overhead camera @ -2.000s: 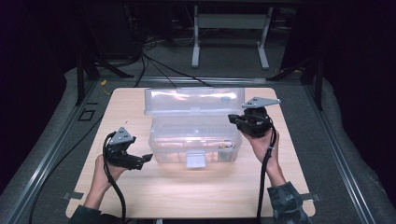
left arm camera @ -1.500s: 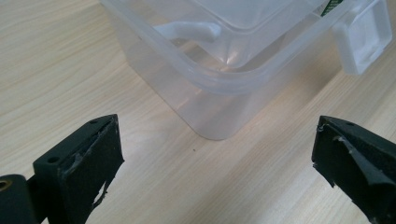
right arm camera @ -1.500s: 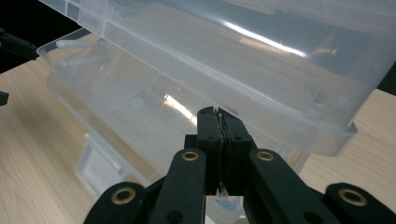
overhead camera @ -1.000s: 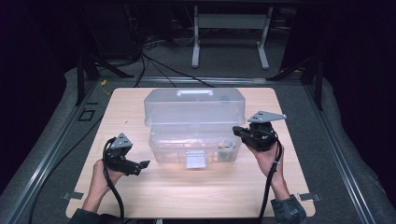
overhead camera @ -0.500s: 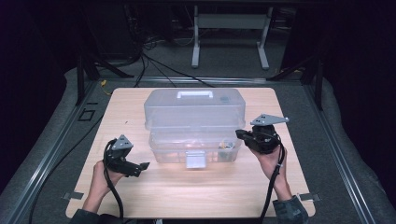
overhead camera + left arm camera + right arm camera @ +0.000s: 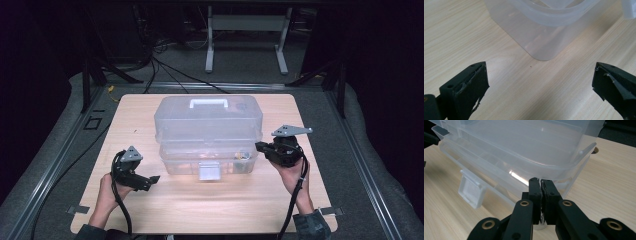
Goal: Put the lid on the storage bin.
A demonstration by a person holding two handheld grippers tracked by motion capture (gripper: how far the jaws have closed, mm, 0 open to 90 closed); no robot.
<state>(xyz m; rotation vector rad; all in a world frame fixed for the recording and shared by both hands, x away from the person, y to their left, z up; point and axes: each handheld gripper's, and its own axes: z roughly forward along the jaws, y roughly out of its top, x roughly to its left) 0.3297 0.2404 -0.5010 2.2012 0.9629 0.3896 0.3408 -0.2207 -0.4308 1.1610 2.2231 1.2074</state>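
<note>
**Grippers Flanking the Closed Box**

The right gripper (image 6: 260,147) had its jaws pressed together at the clear plastic box's (image 6: 208,131) right corner. The left gripper (image 6: 151,179) had its jaws wide apart, lower left. The box occupied the table's (image 6: 310,200) centre.

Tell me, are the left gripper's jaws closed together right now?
No, in the left gripper view the left gripper's jaws stand wide apart over bare table.
</note>
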